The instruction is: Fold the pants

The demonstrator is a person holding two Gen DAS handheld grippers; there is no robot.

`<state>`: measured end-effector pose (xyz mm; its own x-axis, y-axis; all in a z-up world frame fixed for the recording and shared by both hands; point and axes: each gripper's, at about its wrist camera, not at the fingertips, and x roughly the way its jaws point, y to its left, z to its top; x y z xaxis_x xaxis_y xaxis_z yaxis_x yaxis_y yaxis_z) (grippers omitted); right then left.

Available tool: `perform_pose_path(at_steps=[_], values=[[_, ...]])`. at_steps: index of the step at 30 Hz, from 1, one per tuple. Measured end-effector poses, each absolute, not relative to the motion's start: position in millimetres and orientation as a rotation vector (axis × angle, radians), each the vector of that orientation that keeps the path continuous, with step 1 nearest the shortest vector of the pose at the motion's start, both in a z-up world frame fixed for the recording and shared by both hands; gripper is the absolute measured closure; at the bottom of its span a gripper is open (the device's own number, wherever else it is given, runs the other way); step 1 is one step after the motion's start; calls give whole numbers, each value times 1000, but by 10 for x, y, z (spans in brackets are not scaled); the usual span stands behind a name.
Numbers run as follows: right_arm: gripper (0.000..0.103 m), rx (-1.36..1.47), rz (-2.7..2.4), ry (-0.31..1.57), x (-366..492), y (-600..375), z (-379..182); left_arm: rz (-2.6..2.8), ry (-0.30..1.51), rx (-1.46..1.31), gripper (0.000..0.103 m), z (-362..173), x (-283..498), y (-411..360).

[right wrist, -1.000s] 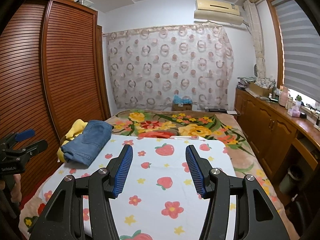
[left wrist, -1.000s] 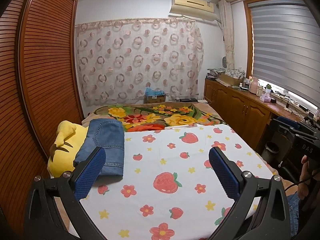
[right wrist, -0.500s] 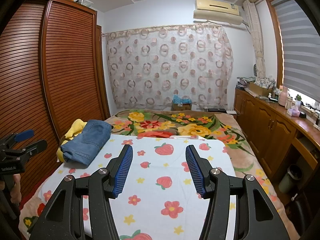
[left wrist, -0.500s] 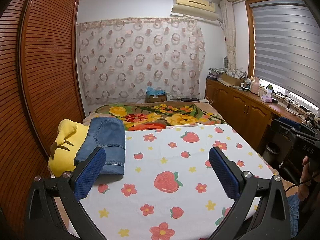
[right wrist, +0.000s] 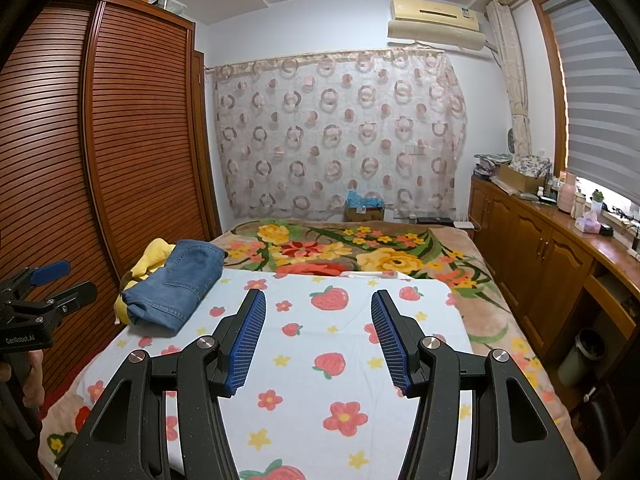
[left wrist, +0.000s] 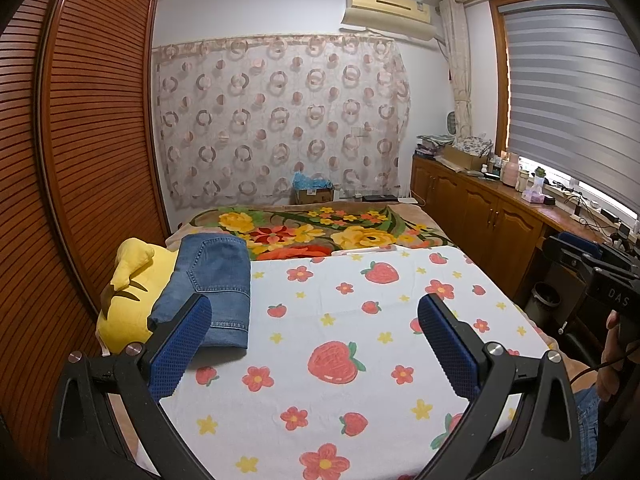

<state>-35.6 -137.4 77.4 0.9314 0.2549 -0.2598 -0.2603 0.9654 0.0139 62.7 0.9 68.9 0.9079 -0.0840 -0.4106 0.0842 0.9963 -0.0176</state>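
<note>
Folded pants [left wrist: 212, 284] on bed's far-left, beyond empty left hand-held gripper [left wrist: 314, 340]

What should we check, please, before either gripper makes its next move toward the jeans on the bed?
1. Left gripper open, nothing between its fingers: ok.
2. Right gripper open, nothing held: ok.
3. Jeans already folded into a compact stack: ok.
4. Jeans resting flat on the strawberry sheet: not ok, they lie partly on the yellow plush at the sheet's left edge.
5. Sheet smooth and free of other items in front of both grippers: ok.
6. Whether more pants wait to be folded: cannot tell, none in view.
</note>
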Motion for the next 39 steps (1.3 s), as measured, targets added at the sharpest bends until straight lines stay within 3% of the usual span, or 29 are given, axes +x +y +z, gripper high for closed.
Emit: perform_pose_path(at_steps=[39], values=[[46,-18,254,265,-372,-1349,765,-86,427,1,0,711,626,-15]])
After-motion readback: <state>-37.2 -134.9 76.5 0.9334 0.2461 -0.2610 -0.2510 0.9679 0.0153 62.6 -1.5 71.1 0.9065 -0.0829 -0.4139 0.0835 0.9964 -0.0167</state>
